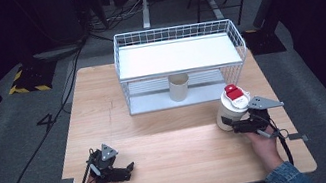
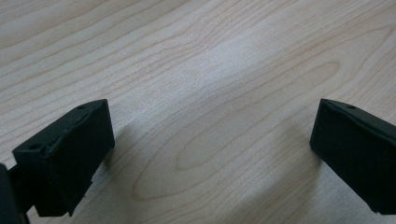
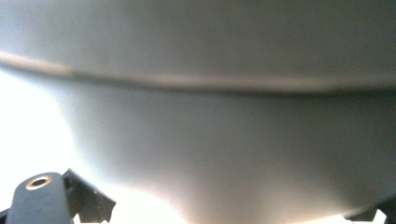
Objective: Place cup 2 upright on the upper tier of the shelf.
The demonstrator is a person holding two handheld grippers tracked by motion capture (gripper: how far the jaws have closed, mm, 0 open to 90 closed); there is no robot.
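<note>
Currently, the right gripper [image 1: 239, 125] is clasping a white cylindrical canister with a red lid [image 1: 231, 108] near the wooden table's [image 1: 174, 165] right edge, risking tipping it, while the left gripper [image 2: 212, 154] is resting released.

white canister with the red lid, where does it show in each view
High view: the white canister stands right of centre on the table, before the wire rack, with the right gripper at its near side.
Right gripper view: its pale wall looms close and blurred between the jaws.
Left gripper view: not in it; wood grain between open jaws.
Shared landmark: the right gripper's black jaws, in the high and right gripper views.
</note>
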